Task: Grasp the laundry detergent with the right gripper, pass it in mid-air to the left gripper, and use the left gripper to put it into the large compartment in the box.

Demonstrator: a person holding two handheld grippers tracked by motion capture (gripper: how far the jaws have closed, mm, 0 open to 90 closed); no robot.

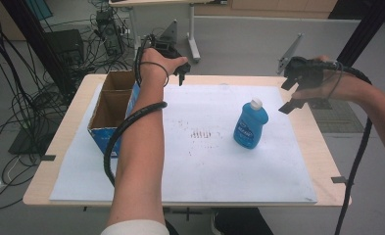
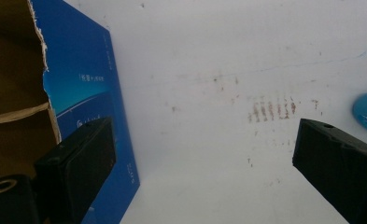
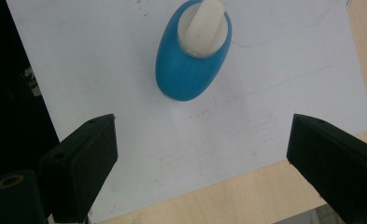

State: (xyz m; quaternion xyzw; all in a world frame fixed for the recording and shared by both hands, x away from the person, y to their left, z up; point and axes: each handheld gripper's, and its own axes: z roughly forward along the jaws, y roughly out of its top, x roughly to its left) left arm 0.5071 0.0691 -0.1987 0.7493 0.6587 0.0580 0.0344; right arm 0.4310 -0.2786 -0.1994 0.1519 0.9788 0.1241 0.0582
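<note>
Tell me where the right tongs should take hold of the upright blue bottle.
Probably the blue bottle at its body just below the white cap, coming down from above. It stands upright, and its oval body seems easier to span across the narrow way. The right tongs are open.

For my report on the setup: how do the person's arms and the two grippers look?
Both forearms are bare; a white sleeve shows at the left elbow. The left gripper and right gripper are black, with blocky jaws, grey three-cornered plates, and thick black cables trailing back.
</note>
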